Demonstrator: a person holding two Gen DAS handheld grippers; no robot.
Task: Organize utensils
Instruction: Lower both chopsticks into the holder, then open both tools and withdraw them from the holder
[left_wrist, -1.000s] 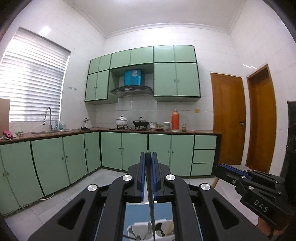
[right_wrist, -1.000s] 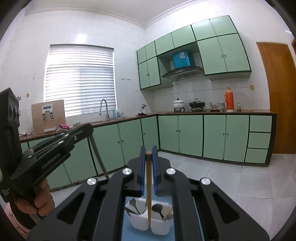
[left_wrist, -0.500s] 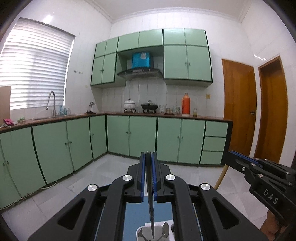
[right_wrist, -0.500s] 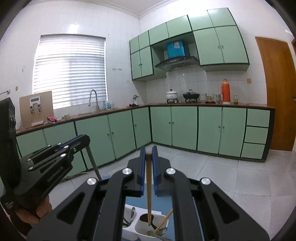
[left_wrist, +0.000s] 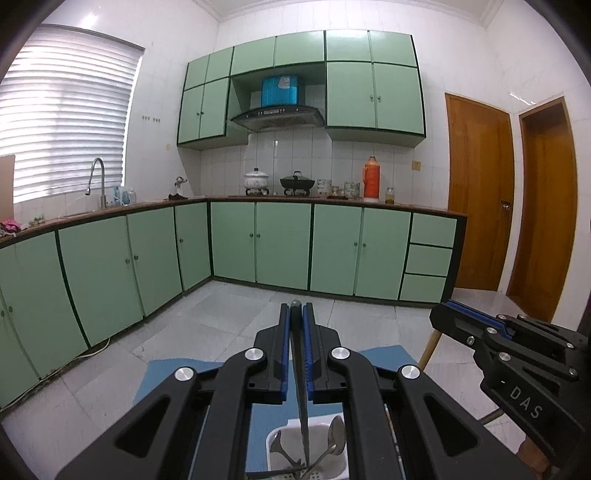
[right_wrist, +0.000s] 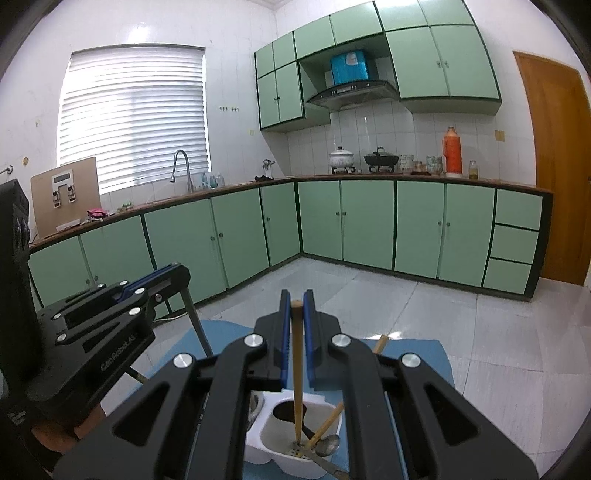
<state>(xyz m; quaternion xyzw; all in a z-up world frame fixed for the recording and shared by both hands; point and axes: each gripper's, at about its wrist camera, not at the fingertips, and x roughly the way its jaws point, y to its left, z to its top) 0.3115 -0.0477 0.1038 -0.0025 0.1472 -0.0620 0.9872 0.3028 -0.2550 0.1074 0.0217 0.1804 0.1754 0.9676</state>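
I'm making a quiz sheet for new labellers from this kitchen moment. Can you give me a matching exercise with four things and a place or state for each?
Things:
1. wooden chopstick
2. dark metal utensil
3. orange thermos
4. white caddy

Places or states:
A. standing on the far counter
B. pinched in the right tongs, tip down in a compartment
C. sitting on the blue mat
D. pinched in the left tongs, hanging over spoons

Pairs: 1-B, 2-D, 3-A, 4-C
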